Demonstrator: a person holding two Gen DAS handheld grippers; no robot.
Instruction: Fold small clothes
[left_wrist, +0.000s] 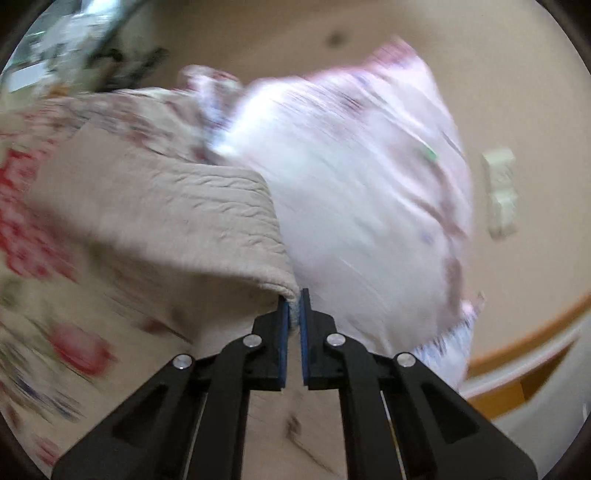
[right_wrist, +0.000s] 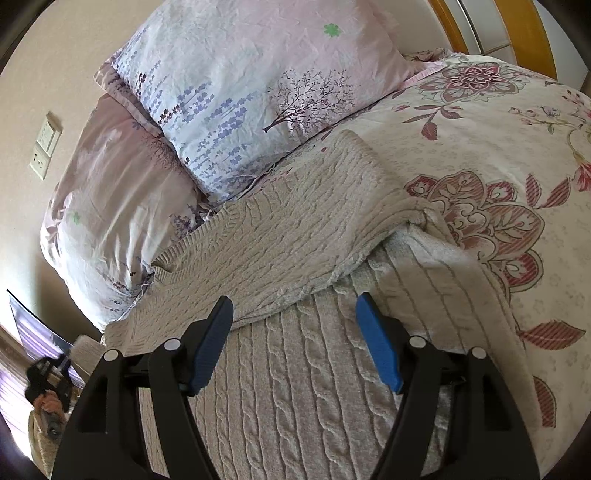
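A beige cable-knit sweater (right_wrist: 295, 369) lies on the floral bedspread (right_wrist: 517, 147), with one sleeve (right_wrist: 280, 236) folded across its body. My right gripper (right_wrist: 295, 332) is open and empty, hovering just above the sweater near the folded sleeve's edge. In the blurred left wrist view, my left gripper (left_wrist: 294, 308) is shut on an edge of the sweater (left_wrist: 177, 221) and holds the fabric lifted off the bed.
Two pillows lie at the head of the bed: a pink and blue printed one (right_wrist: 251, 81) and a mauve one (right_wrist: 114, 192). The pink pillow (left_wrist: 351, 184) also shows in the left view. Wall switches (right_wrist: 44, 147) are at left; a wooden headboard (right_wrist: 524, 33) at top right.
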